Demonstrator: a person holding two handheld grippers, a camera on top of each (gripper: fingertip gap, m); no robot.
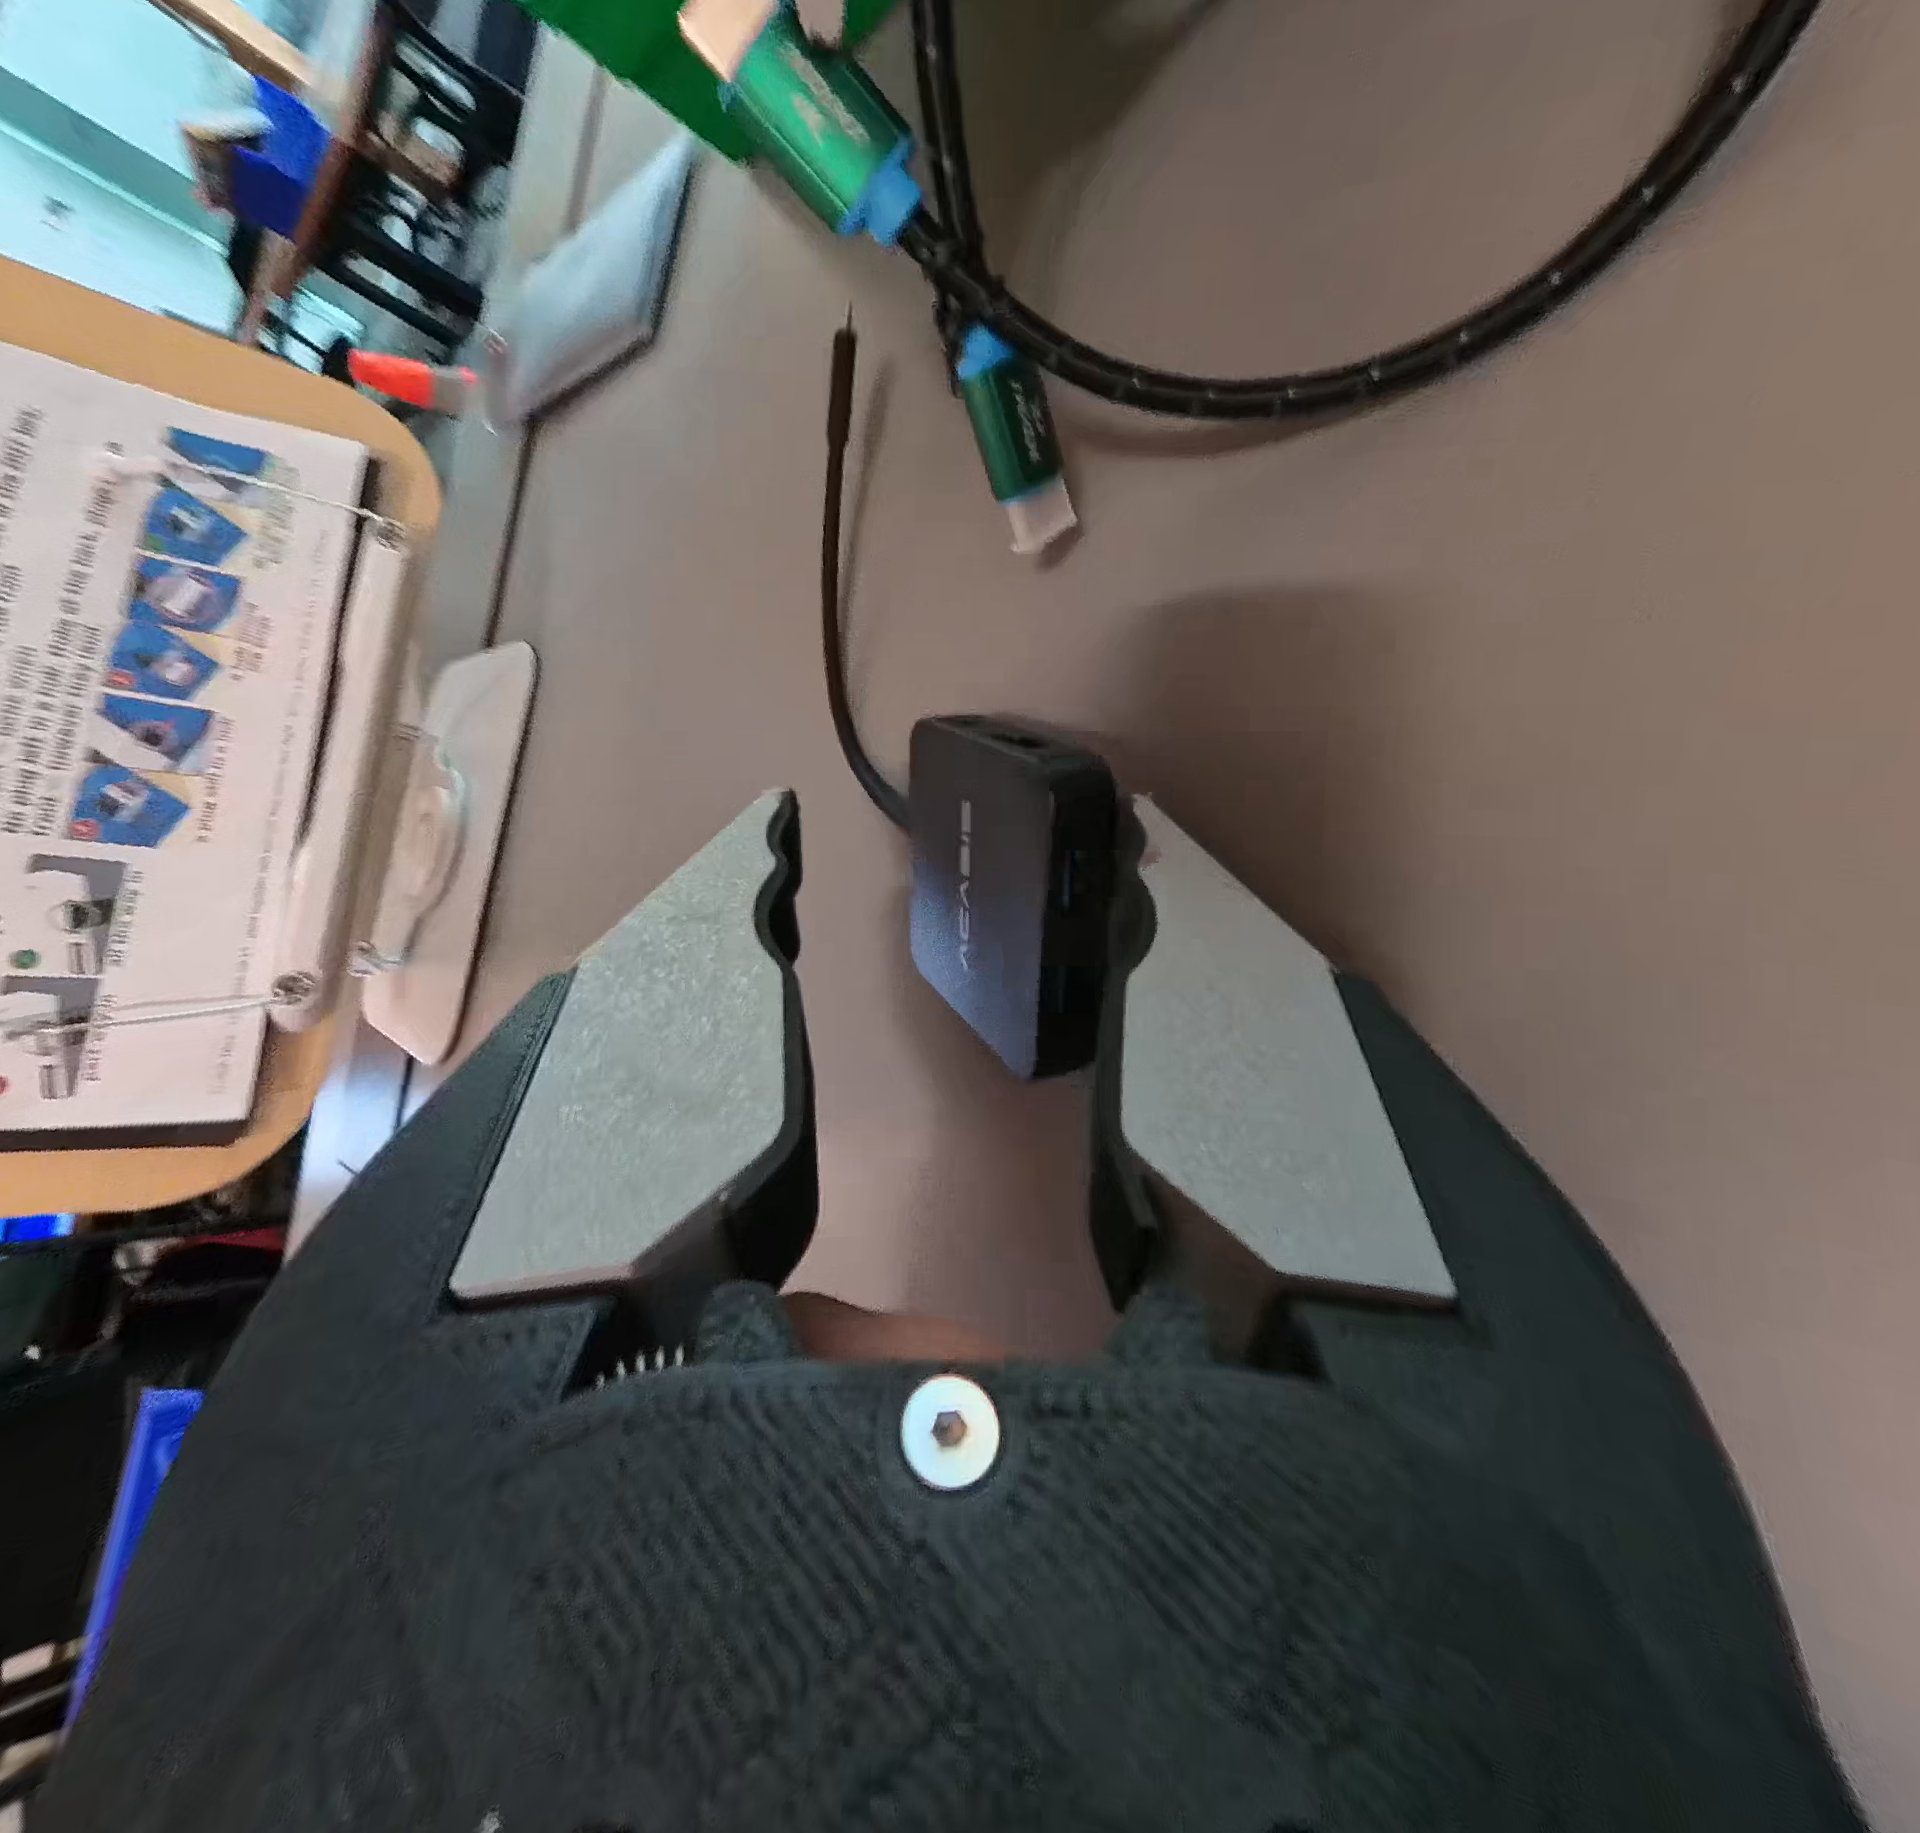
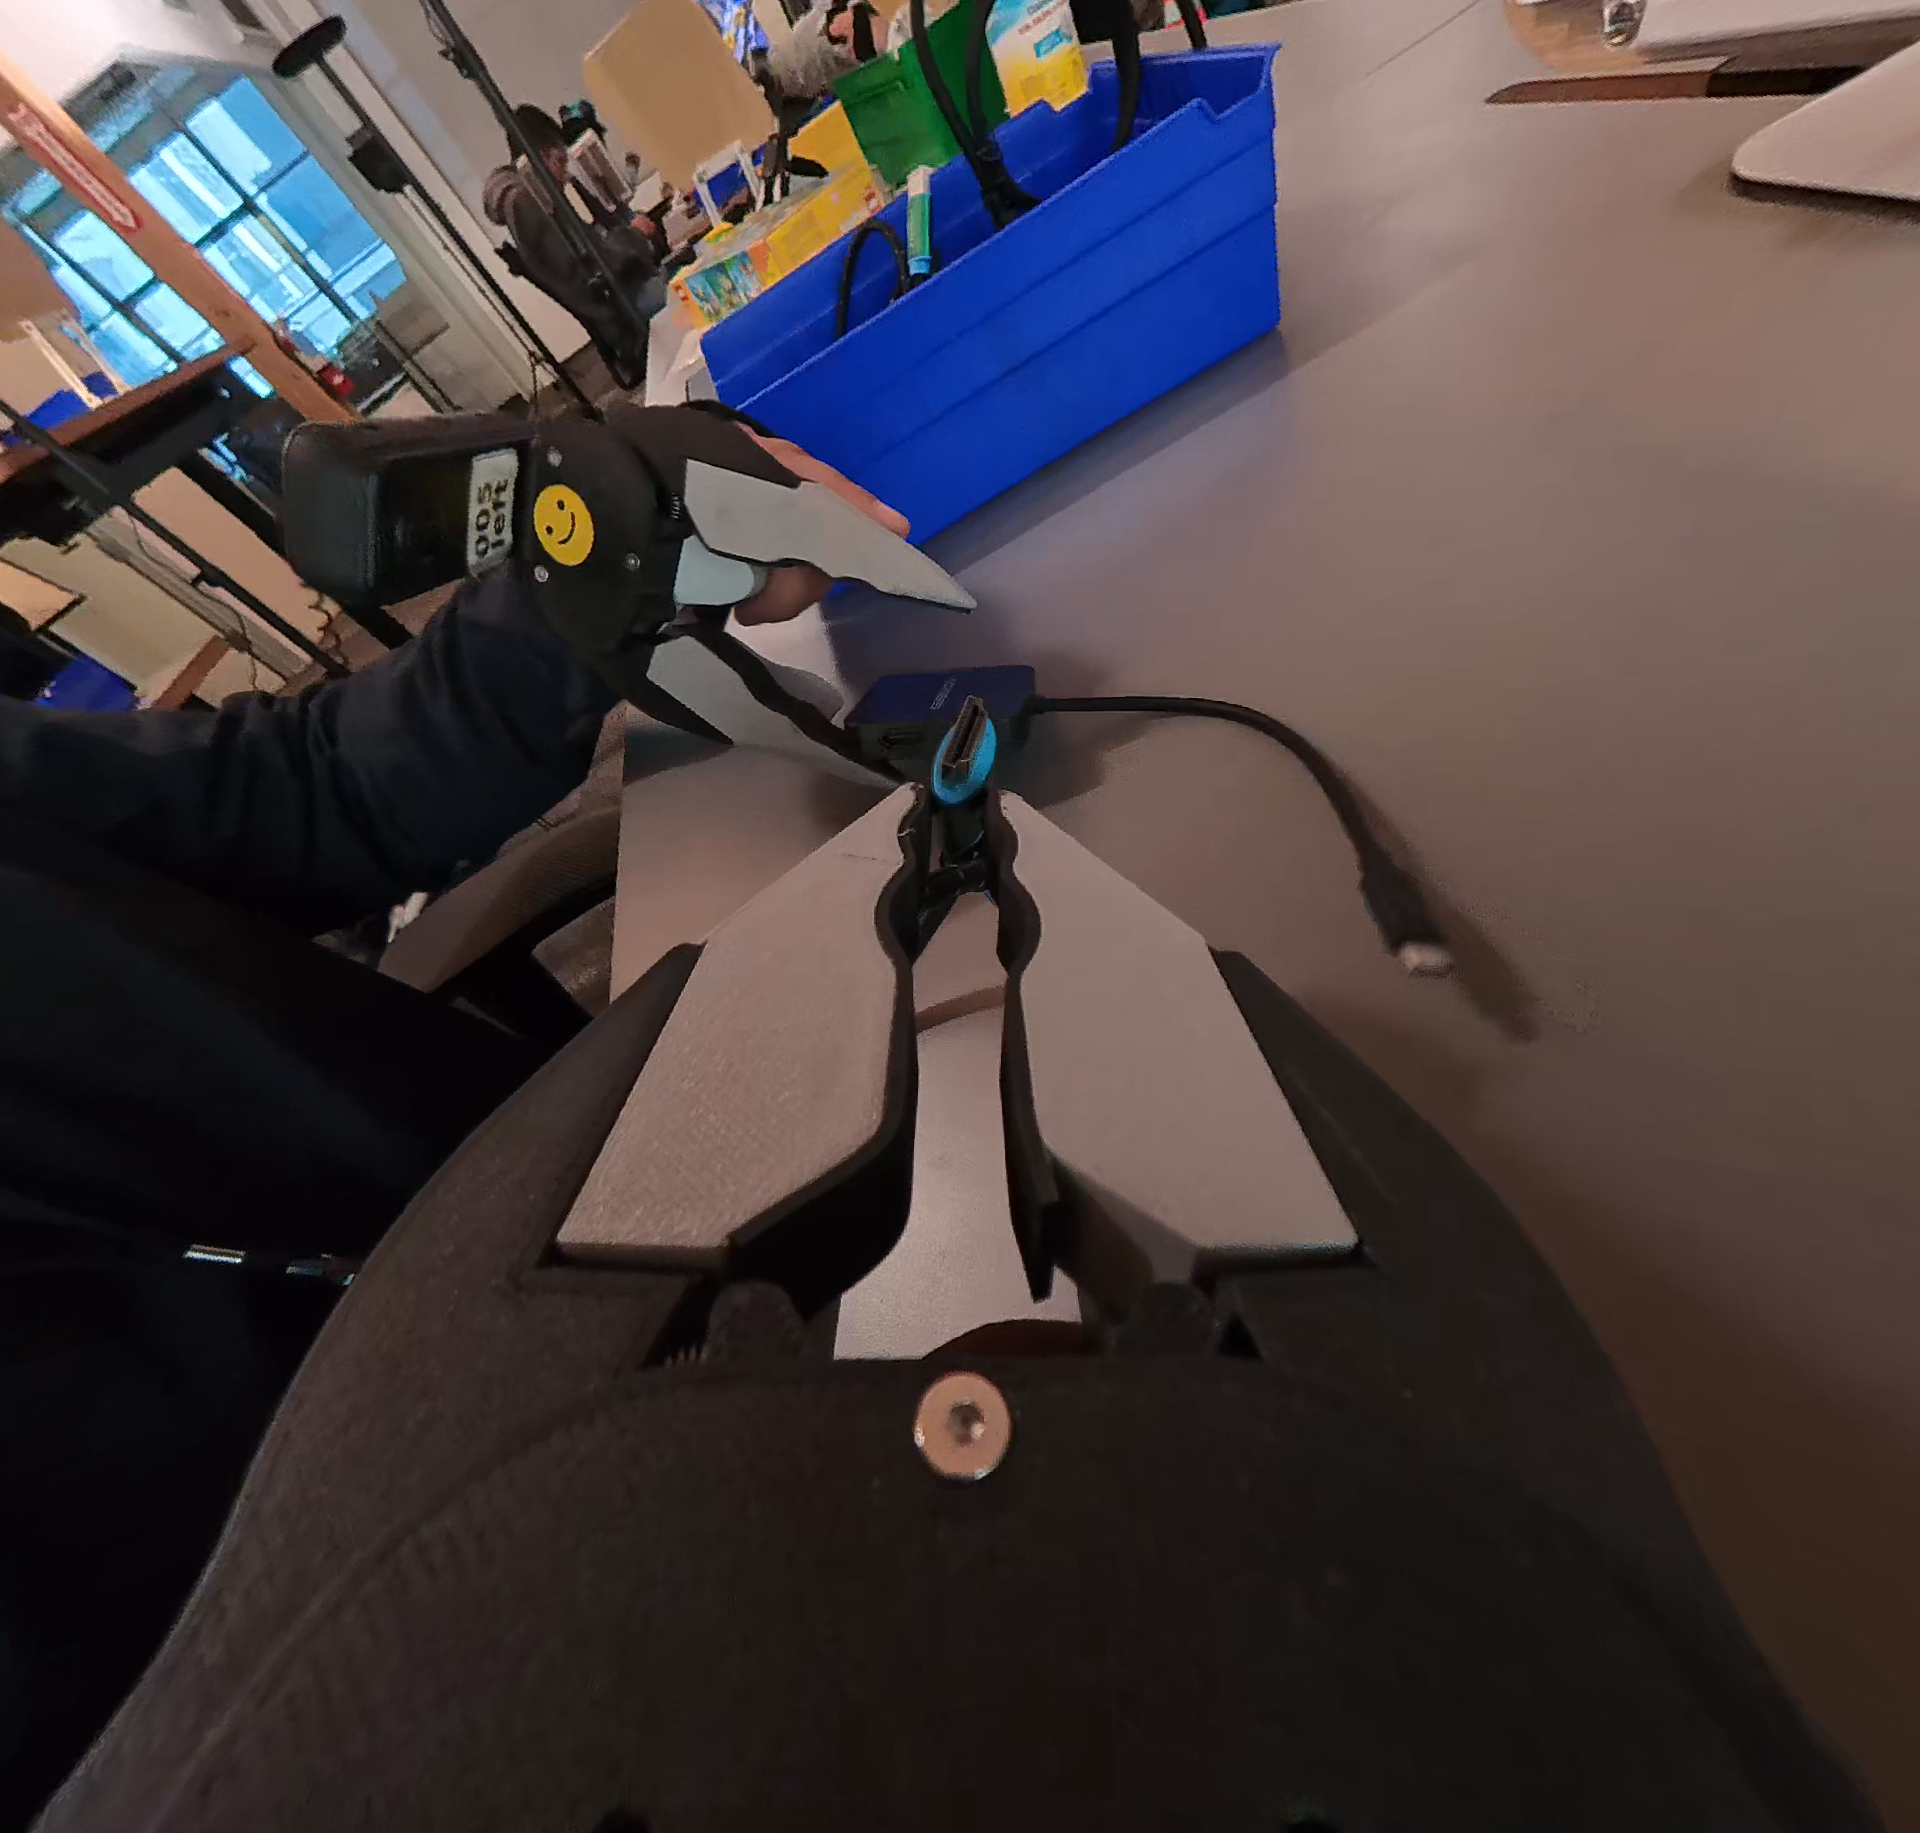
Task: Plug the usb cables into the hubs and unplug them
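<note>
Two hand-held grippers work over a grey-brown desk [image 2: 1558,536] with one small dark rectangular adapter hub [image 1: 1003,910] between them. The left gripper [image 1: 961,848] has its jaws open on either side of the hub, whose ported edge lies against the right-hand finger [image 1: 1226,1035], with a clear gap to the other finger. From the hub one short black lead [image 1: 836,578] runs out across the desk to a loose plug.

The right gripper [image 2: 958,827] has its jaws closed on one green-bodied, blue-collared cable plug [image 2: 964,744], its metal tip pointing at the hub just beyond. In the left wrist view, two such green plugs show on one braided black cable [image 1: 1351,370] that loops over the desk: one lying flat [image 1: 1013,433], one held higher near the top of the picture [image 1: 800,110].

One blue plastic bin [image 2: 1039,329] stands behind the hub near the desk's far edge, holding cables. One printed sheet in a clear stand [image 1: 177,744] sits on a tan board off the desk's side. To the right of the hub and lead, the desk surface runs open toward the far corner.
</note>
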